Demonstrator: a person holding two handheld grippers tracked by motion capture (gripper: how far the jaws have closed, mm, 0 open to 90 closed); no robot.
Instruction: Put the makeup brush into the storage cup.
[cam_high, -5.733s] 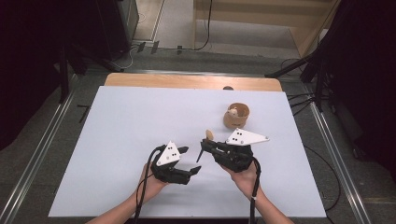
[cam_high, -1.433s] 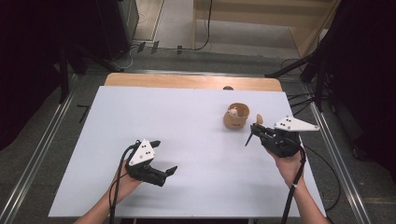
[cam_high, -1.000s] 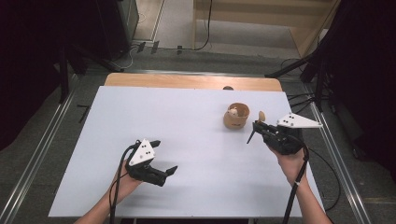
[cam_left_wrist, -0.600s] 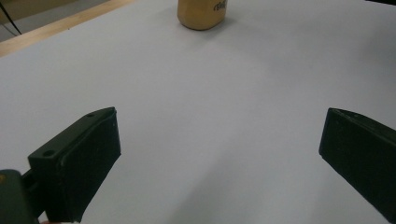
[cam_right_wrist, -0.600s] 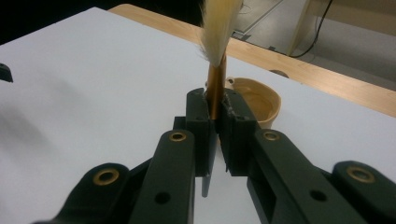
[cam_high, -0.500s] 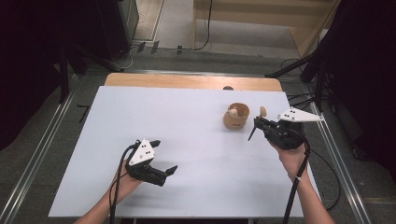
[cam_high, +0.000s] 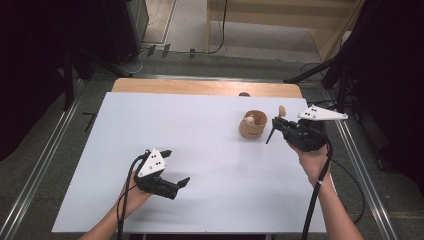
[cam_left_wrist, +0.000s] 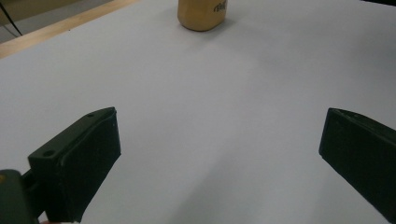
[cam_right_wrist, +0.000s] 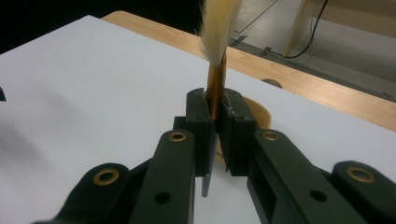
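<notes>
— What's the right claw doing?
— Clamped on a brush, bristles up, just right of the wooden cup.
— And the left claw?
— Spread wide with nothing between, low over the white table, well apart from the cup.

A person's two forearms reach in from the near edge of the table, each hand holding a black two-jaw gripper topped by a grey three-cornered plate. The left gripper sits low near the table's near left part, the hand cupping it from below, its jaws spread wide apart with nothing between them, pointing toward the right. A black cable trails back along the left wrist. The right gripper is held higher, off toward the right edge, its forearm stretched forward and its cable hanging along the arm. Its jaws are pressed together, clamped on the thin stem of a brush, bristles pointing up.
</notes>
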